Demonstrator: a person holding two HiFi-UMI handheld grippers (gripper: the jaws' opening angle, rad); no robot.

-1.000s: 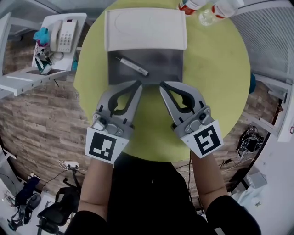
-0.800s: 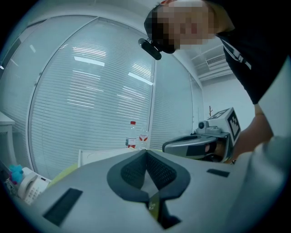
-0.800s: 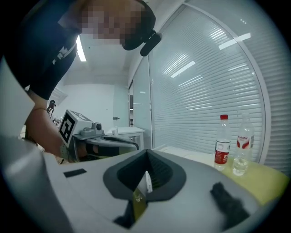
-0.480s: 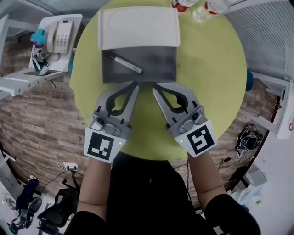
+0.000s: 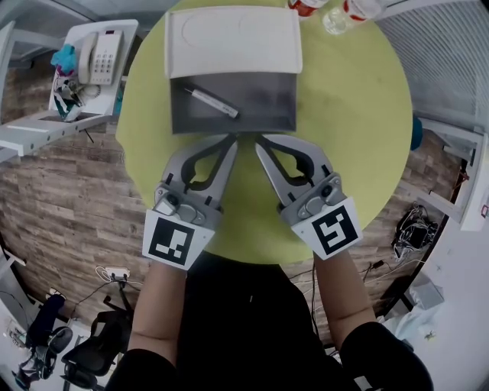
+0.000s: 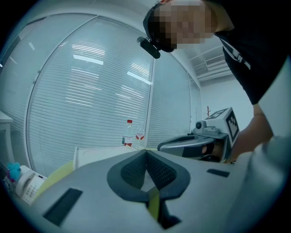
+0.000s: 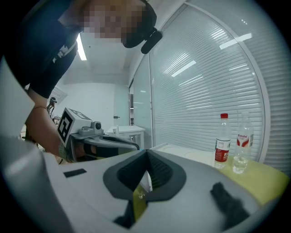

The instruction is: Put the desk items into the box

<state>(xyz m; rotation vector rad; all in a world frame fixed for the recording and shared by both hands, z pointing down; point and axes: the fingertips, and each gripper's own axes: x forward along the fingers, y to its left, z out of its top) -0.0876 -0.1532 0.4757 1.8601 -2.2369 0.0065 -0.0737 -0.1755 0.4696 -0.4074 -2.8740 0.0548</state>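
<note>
Pen (image 5: 215,101) whole, bottles (image 5: 337,18) cropped

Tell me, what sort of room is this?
Most likely an office or meeting room: a desk telephone sits on a white side shelf, slatted blinds cover the big windows, and water bottles stand on a round green table.

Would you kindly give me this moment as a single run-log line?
left gripper: shut, empty | right gripper: shut, empty | both: close to box near wall | pen: lying inside box
</note>
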